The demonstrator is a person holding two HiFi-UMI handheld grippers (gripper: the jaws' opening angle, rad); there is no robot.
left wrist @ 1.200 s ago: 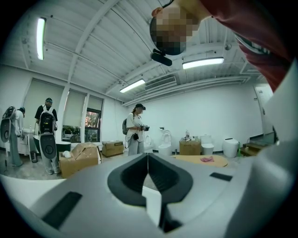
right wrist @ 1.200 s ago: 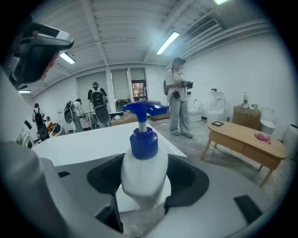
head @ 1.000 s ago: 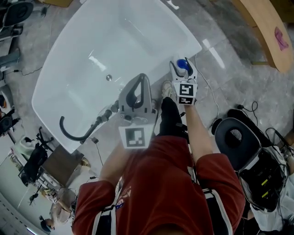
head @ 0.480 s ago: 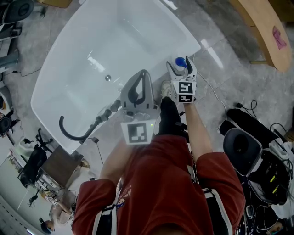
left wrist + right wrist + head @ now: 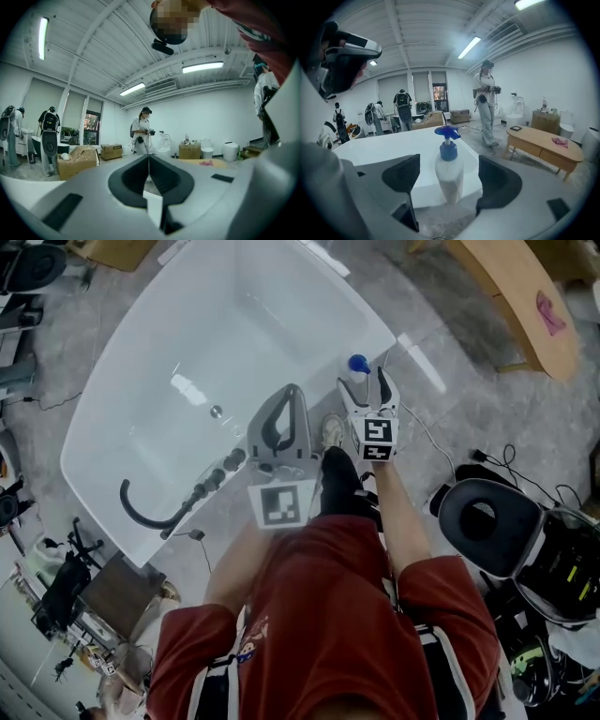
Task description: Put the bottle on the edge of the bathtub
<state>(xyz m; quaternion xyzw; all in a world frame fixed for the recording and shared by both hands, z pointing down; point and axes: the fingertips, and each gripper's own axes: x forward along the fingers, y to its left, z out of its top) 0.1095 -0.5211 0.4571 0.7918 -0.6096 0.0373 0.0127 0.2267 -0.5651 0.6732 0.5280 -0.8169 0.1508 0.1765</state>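
Two claws: right claw [image 5: 449, 180] is opening with the bottle [image 5: 449, 171] between its jaws, pads clear of it. Bottle is standing upright on the bathtub [image 5: 371, 326] edge. Left claw [image 5: 149, 161] is sitting closed, empty. I'm judging this the release step; next I'm backing straight off without clipping it. No readable label showing.

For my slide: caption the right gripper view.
Right gripper opening, bottle upright between its jaws on the bathtub edge.

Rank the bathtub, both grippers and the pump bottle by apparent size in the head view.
1. bathtub
2. left gripper, perhaps only nearer the camera
3. right gripper, jaws opening, pump bottle between them
4. pump bottle
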